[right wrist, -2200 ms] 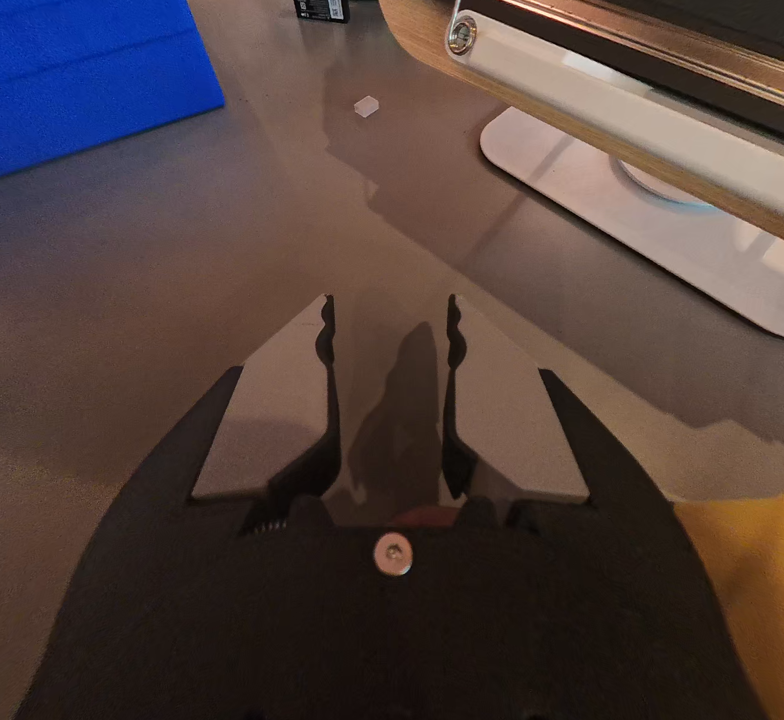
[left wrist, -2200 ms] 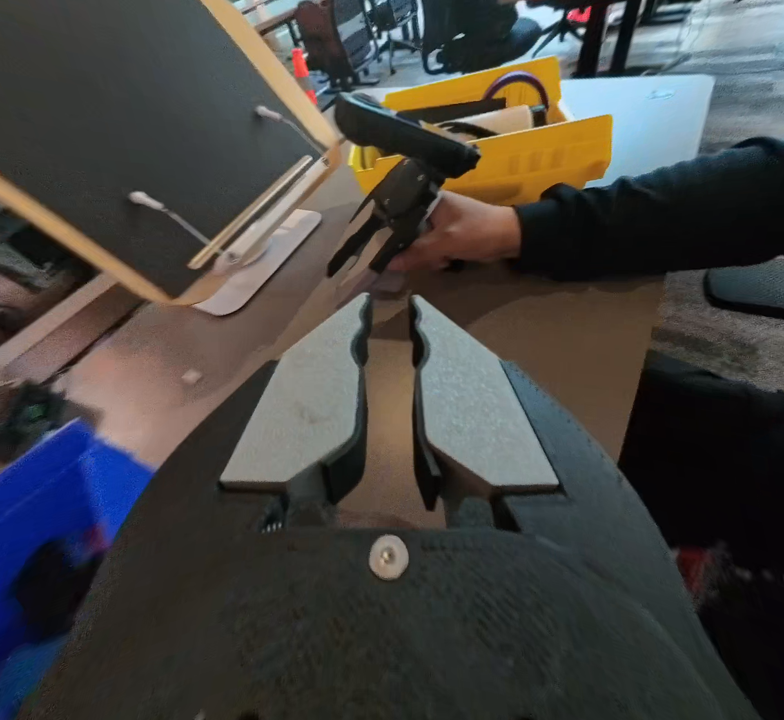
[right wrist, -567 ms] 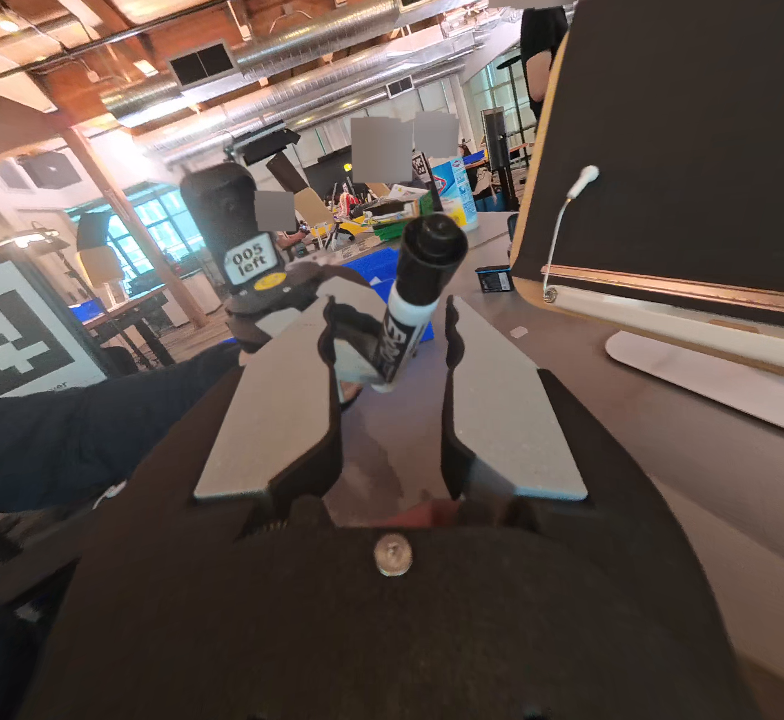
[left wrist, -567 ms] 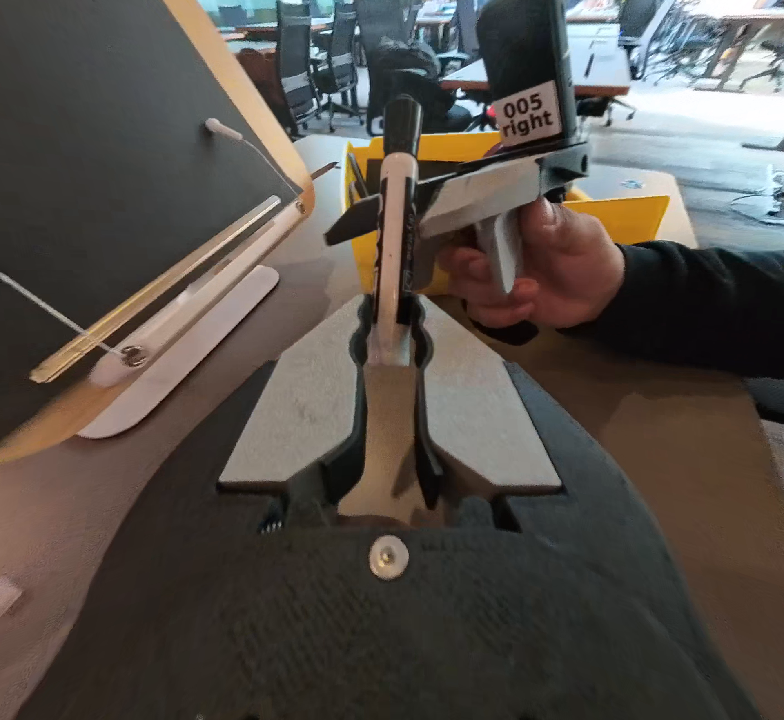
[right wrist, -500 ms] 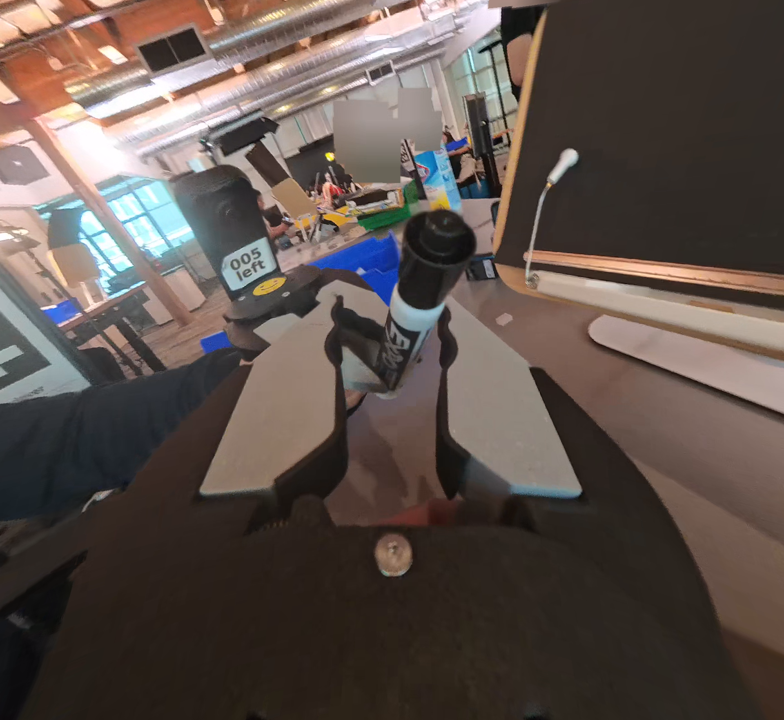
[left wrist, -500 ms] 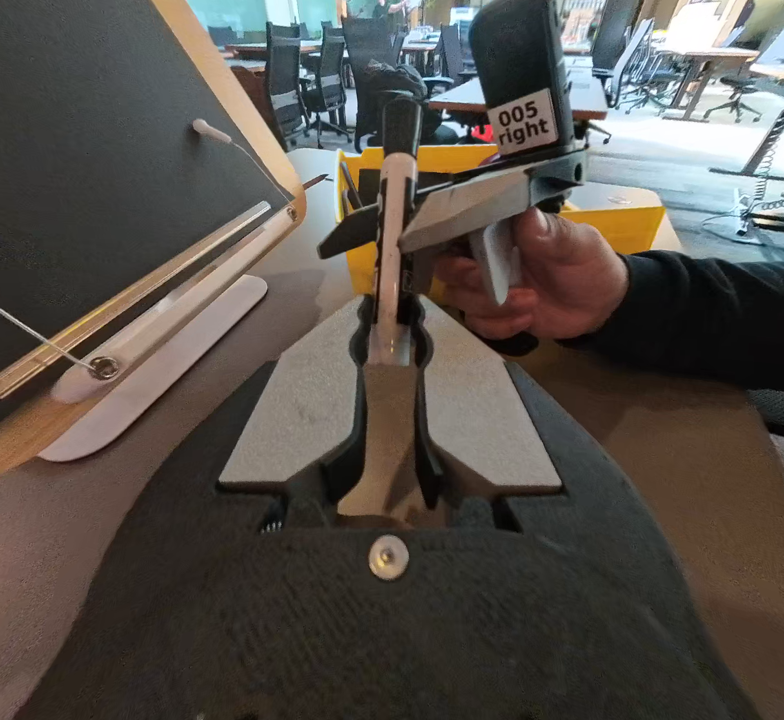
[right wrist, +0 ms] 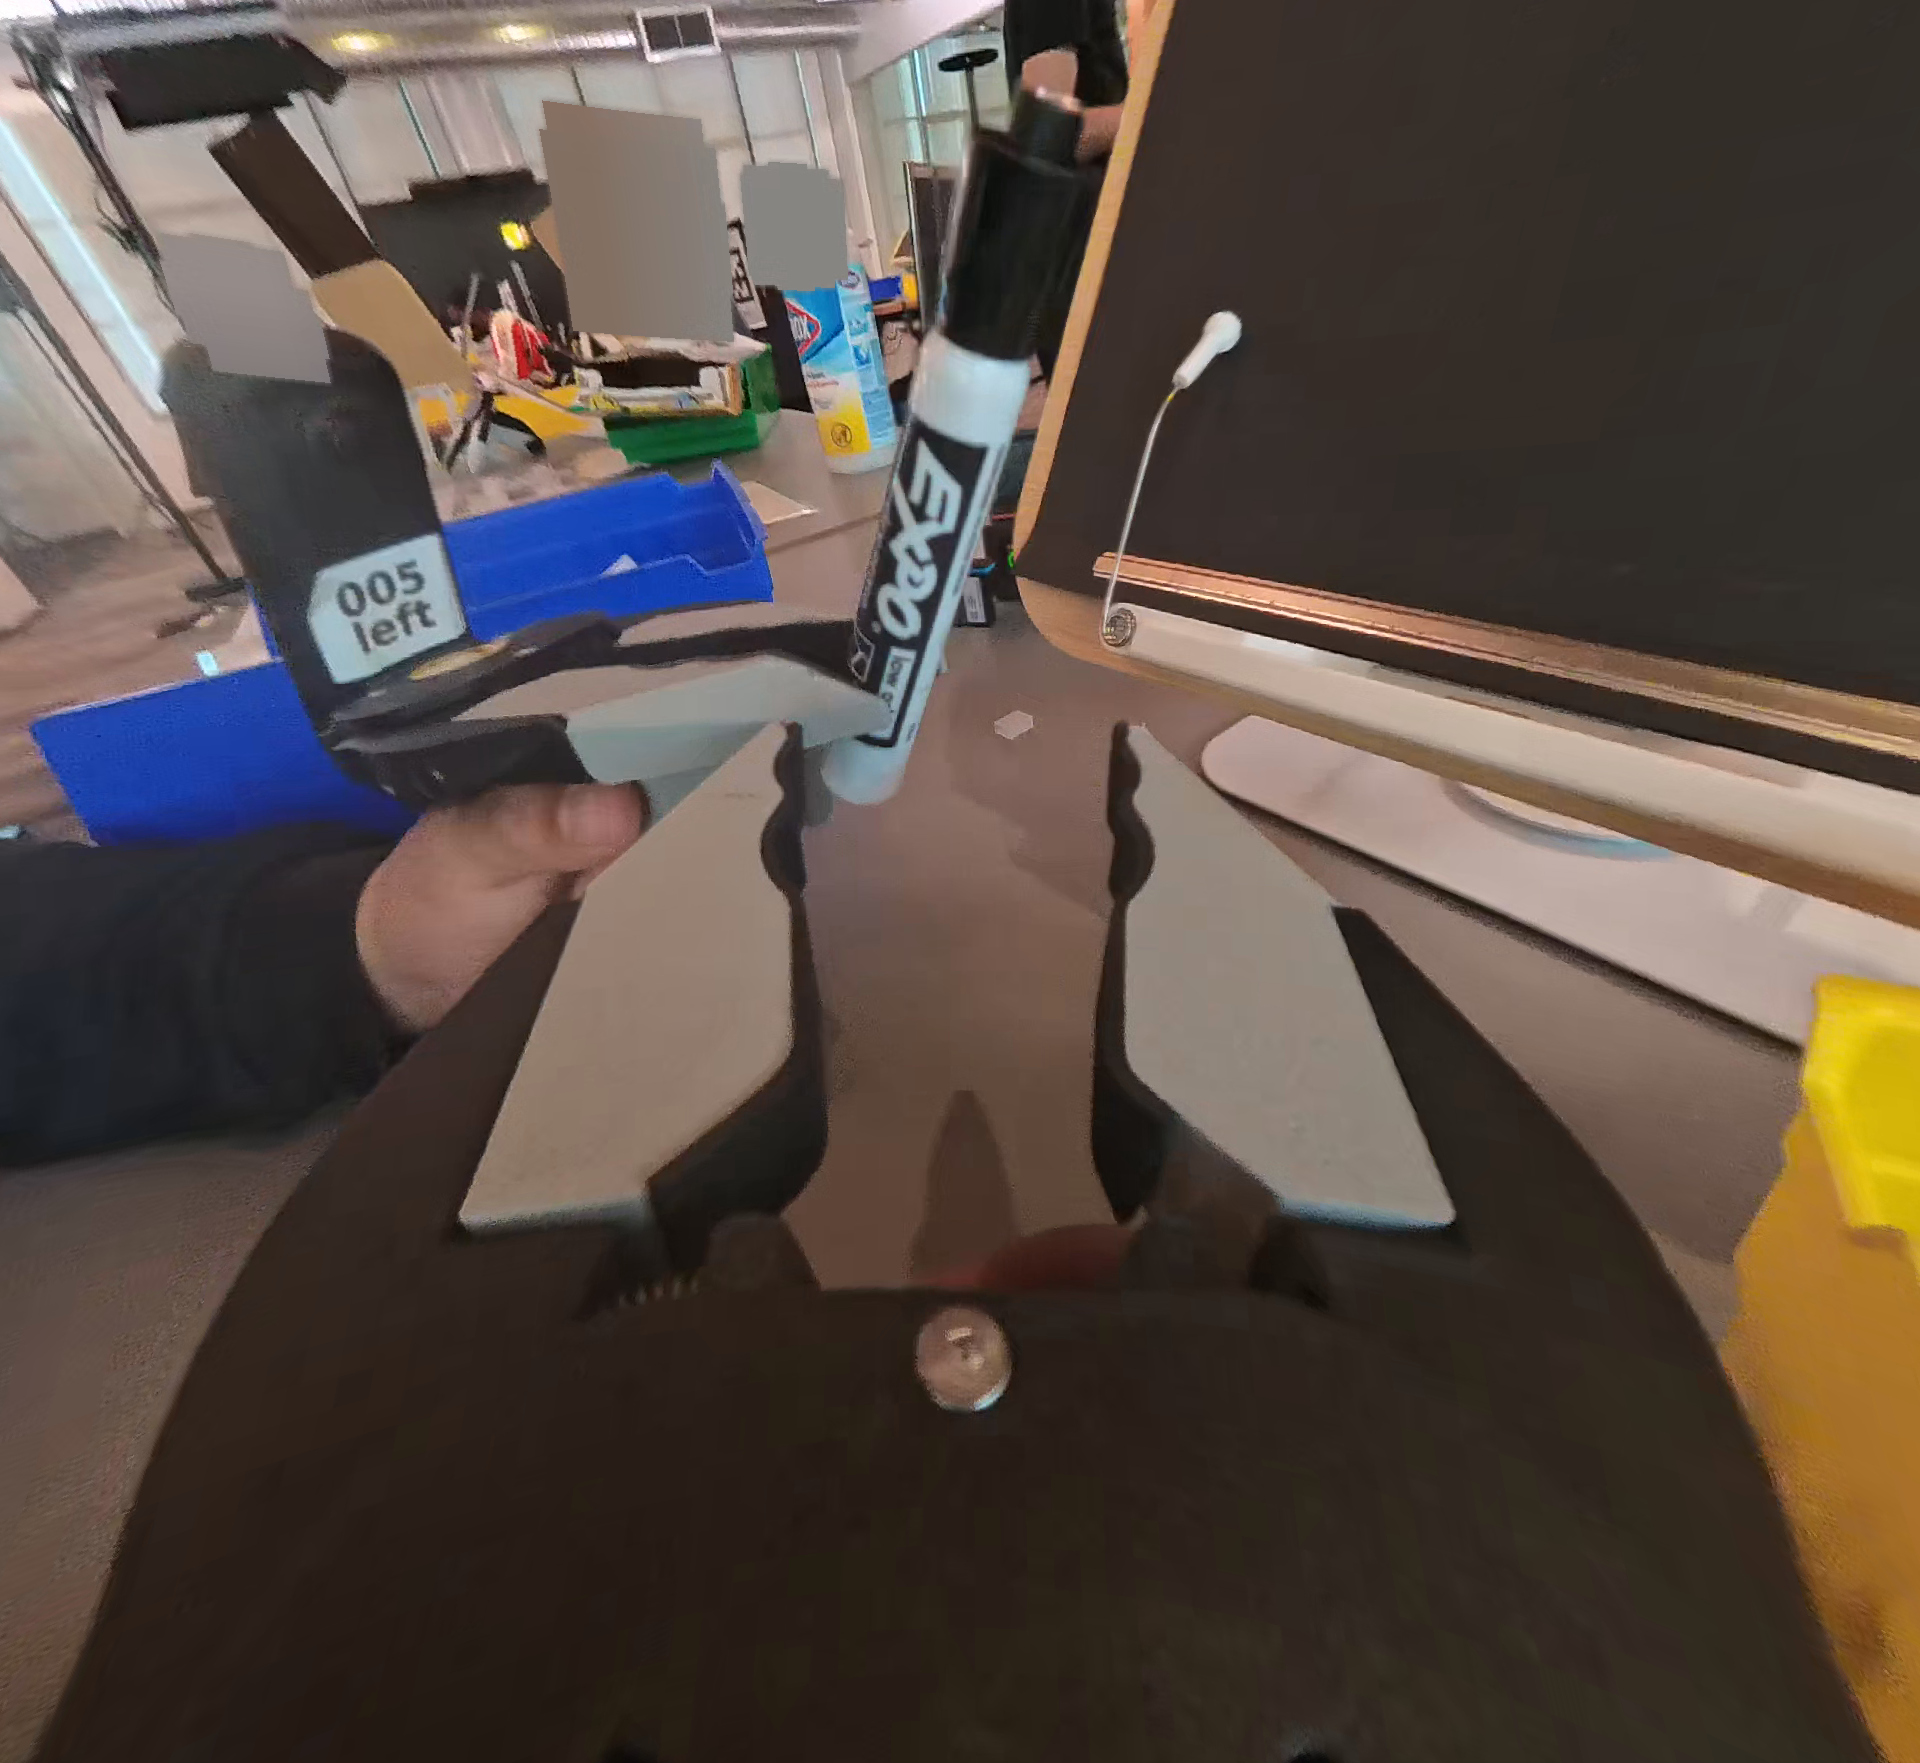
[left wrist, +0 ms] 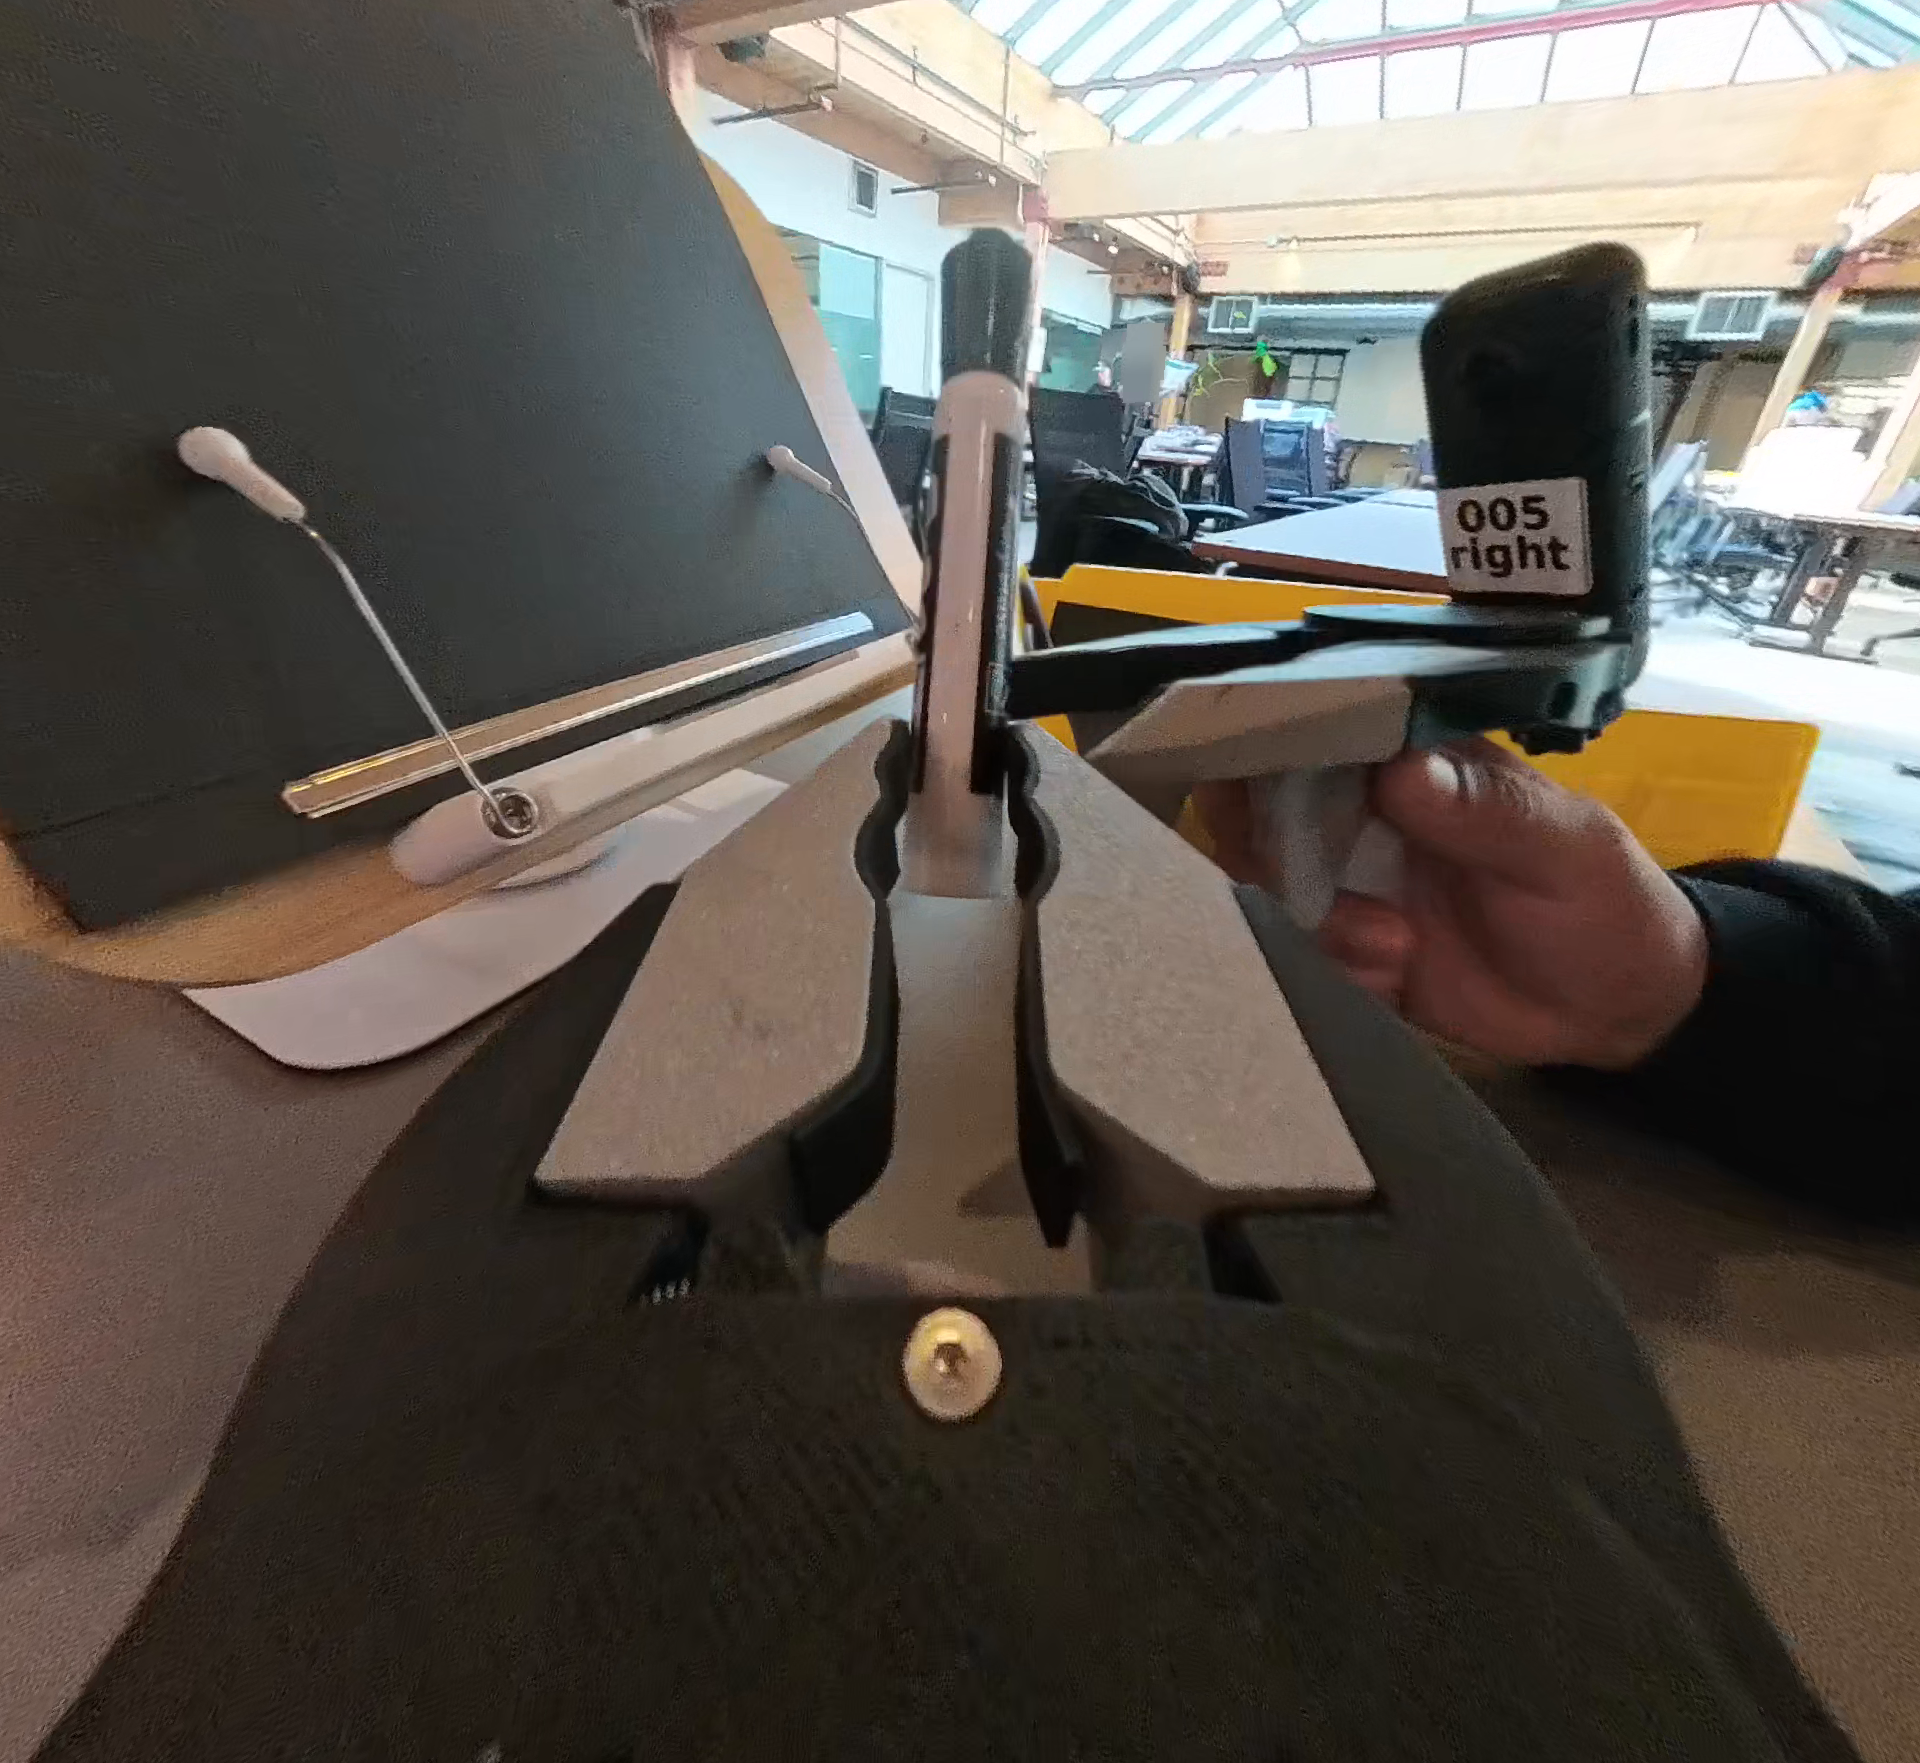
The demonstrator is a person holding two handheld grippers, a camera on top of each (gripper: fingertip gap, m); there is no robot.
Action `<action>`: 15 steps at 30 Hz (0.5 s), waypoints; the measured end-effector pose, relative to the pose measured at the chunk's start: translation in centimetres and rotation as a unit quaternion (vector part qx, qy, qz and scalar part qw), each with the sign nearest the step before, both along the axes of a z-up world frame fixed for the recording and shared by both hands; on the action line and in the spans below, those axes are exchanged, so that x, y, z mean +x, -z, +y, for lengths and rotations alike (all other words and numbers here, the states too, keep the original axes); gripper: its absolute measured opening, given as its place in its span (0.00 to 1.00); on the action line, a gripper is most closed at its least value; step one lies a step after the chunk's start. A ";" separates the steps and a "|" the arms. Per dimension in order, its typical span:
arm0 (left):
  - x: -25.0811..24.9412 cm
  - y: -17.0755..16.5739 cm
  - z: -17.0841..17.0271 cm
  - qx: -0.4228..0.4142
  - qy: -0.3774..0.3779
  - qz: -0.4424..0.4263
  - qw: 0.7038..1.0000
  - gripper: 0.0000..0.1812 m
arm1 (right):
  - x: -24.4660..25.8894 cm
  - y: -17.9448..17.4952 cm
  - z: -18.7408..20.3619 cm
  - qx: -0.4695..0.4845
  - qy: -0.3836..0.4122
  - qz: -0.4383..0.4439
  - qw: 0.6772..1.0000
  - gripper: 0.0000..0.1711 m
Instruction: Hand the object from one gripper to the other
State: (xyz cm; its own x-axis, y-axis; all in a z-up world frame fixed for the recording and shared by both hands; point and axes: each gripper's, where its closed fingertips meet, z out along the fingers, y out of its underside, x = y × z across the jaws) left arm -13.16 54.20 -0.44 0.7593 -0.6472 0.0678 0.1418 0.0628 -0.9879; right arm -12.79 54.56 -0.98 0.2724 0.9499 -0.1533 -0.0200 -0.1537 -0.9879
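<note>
Open-plan workshop, brown bench (right wrist: pixel 935 934): marker mid-handover.
White marker (left wrist: pixel 961 674) with a black cap stands upright, its base clamped in the left hand-held gripper (left wrist: pixel 956 814); the right hand-held gripper (right wrist: pixel 956 778) is spread wide, beside the marker without gripping. Next, probably: close right, release left. Its printed label stays unquoted.

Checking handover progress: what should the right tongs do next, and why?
Probably draw the right tongs straight back, clear of the marker. The left tongs are shut on its lower end and carry it alone, while the right tongs stand open with the marker off their left fingertip, not between them.
</note>
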 end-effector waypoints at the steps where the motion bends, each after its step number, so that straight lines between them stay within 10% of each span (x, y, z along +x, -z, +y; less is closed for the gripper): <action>1: 0.0 -0.2 0.0 0.002 -0.001 -0.011 1.000 0.09 | 0.1 -0.2 0.0 0.001 0.003 0.005 1.000 0.33; 15: 0.6 -0.4 -0.1 0.029 0.020 0.000 0.999 0.09 | -0.2 -2.0 0.8 -0.029 -0.019 0.063 0.997 0.32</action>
State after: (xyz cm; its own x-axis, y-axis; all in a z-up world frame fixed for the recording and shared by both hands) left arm -12.53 54.09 -0.07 0.7327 -0.6800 0.0283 0.1446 0.1150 -0.9828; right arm -13.03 55.41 1.00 0.2113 0.9478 -0.2388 -0.1365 -0.2133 -0.9674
